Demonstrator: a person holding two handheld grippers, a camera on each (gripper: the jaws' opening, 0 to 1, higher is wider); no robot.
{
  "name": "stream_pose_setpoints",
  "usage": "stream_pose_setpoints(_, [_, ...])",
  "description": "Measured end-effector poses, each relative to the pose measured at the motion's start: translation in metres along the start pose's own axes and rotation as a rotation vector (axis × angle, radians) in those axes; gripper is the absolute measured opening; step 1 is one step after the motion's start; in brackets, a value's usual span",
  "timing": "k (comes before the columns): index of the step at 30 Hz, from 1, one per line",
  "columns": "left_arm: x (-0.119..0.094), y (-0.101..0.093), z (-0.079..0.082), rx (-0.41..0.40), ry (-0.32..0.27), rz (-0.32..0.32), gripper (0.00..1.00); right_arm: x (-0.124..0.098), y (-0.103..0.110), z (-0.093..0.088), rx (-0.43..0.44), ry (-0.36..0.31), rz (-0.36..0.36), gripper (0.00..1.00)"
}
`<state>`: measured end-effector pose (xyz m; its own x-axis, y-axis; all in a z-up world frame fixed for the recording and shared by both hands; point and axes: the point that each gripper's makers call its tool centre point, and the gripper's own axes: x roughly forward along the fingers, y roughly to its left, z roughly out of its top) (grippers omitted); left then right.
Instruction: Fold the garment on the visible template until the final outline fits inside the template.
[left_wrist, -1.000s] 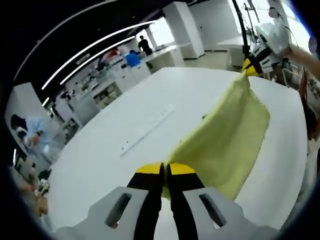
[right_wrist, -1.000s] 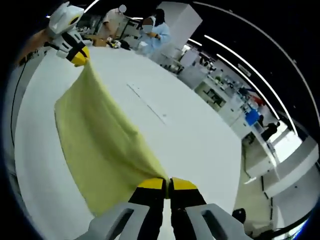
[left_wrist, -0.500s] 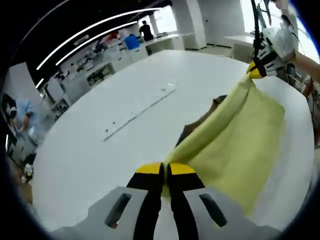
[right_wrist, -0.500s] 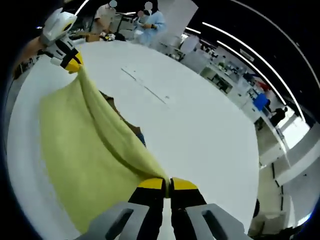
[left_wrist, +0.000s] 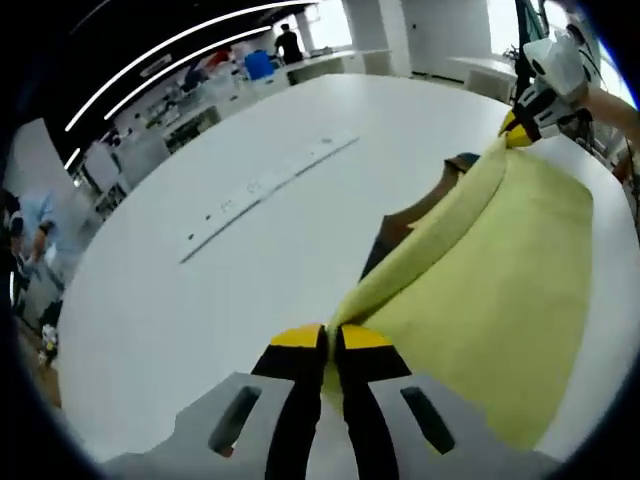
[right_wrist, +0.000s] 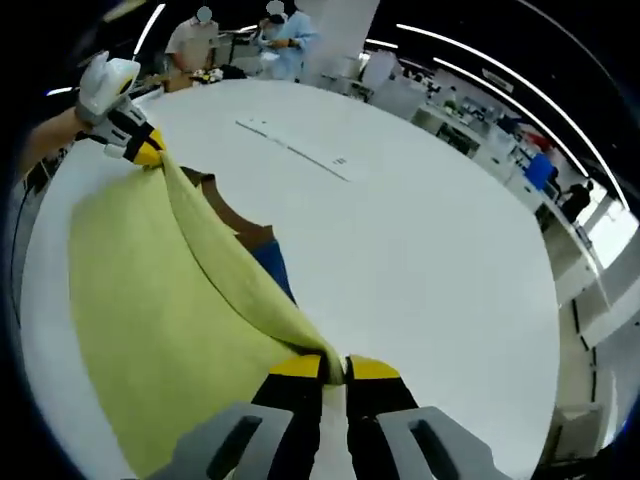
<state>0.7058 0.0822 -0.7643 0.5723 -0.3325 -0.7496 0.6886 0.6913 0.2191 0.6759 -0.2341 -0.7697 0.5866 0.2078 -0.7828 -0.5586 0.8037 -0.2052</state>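
Your yellow garment (left_wrist: 480, 270) hangs stretched between both grippers above the white table (left_wrist: 230, 270), its top edge pulled into a taut ridge and the rest of the cloth draping down toward the tabletop. In the left gripper view, your left gripper (left_wrist: 331, 345) has its yellow-tipped jaws pressed together on one corner of the garment, while the right gripper (left_wrist: 530, 105) pinches the far corner at the other end of the ridge. In the right gripper view, the right gripper (right_wrist: 334, 368) is clamped on its corner of the garment (right_wrist: 170, 300), and the left gripper (right_wrist: 125, 125) holds the opposite corner. Beneath the lifted ridge, a brown and blue template (right_wrist: 255, 245) lies flat on the table, partly hidden by the cloth; it also peeks out in the left gripper view (left_wrist: 420, 205). Beyond the garment, a long white strip (left_wrist: 270, 185) lies on the table, well apart from the cloth. People (right_wrist: 240, 30) stand past the table's far edge.
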Motion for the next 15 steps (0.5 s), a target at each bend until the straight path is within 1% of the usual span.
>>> stream_pose_setpoints(3, [0.001,0.000,-0.003,0.008,0.004,-0.003,0.03,0.002,0.001,0.000,0.000,-0.002,0.009,0.05])
stream_pose_setpoints(5, [0.000,0.002,-0.005,0.005,0.011,0.003,0.04,0.000,0.001,0.000,0.016,-0.004,0.015,0.07])
stream_pose_setpoints(7, [-0.005,0.003,-0.006,0.007,0.008,0.001,0.06,-0.005,0.001,0.001,0.027,-0.014,0.022,0.10])
stream_pose_setpoints(8, [-0.008,0.004,-0.005,0.021,-0.008,-0.001,0.07,-0.008,0.001,0.002,0.029,-0.018,0.025,0.13])
stream_pose_setpoints(9, [-0.010,0.004,-0.005,0.030,-0.012,-0.003,0.08,-0.011,0.004,0.003,0.018,-0.026,0.035,0.17])
stream_pose_setpoints(10, [-0.013,0.003,-0.006,0.059,-0.016,-0.016,0.10,-0.013,0.005,0.004,0.011,-0.029,0.040,0.20])
stream_pose_setpoints(11, [-0.014,0.003,-0.008,0.062,-0.019,-0.023,0.11,-0.015,0.008,0.005,-0.008,-0.032,0.042,0.24])
stream_pose_setpoints(14, [-0.017,0.001,-0.011,0.075,-0.028,-0.047,0.16,-0.015,0.012,0.006,-0.080,-0.042,0.045,0.27])
stream_pose_setpoints(15, [-0.017,0.001,-0.013,0.087,-0.022,-0.054,0.17,-0.013,0.011,0.006,-0.096,-0.039,0.049,0.29])
